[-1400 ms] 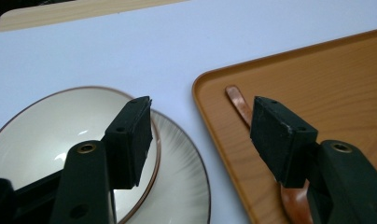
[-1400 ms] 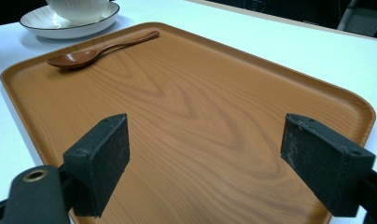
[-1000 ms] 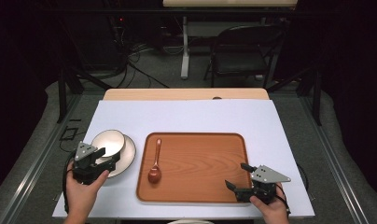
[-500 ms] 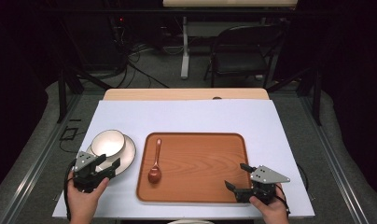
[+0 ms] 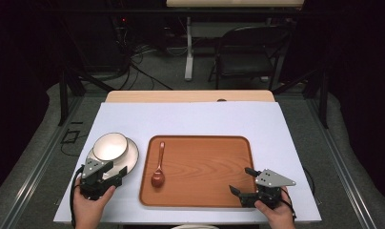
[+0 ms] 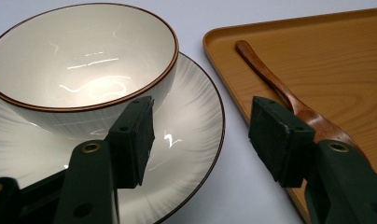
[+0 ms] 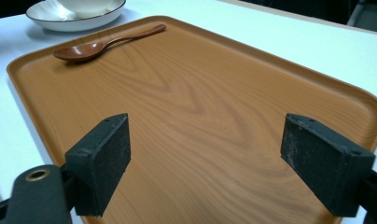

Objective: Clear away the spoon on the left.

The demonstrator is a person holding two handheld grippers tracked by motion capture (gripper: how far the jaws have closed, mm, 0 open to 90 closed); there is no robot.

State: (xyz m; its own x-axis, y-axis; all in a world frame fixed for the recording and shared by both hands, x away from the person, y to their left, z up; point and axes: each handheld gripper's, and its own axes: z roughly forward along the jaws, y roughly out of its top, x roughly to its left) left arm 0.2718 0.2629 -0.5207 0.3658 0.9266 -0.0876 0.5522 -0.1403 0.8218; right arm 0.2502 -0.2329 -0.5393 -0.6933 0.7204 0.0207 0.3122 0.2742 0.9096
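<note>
Over on the near left of the table (image 5: pixel 190 119), the left claw (image 5: pixel 115 175) sits wide open right at the plate (image 6: pixel 196 121), with one pad over the plate's rim just below the bowl (image 6: pixel 79 56) and the other out over the gap toward the tray (image 6: pixel 345 60). Nothing is gripped yet. The bowl sits on the plate, just beside the tray's left edge, and the wooden spoon (image 5: pixel 158 167) lies along the tray's left side. The right claw (image 5: pixel 243 183) hovers wide open and empty over the tray's near right corner. Looks to me like the approach step for grabbing the bowl or plate. Next move probably needs the left claw to straddle a rim and then close, keeping things level so the bowl doesn't slide.
</note>
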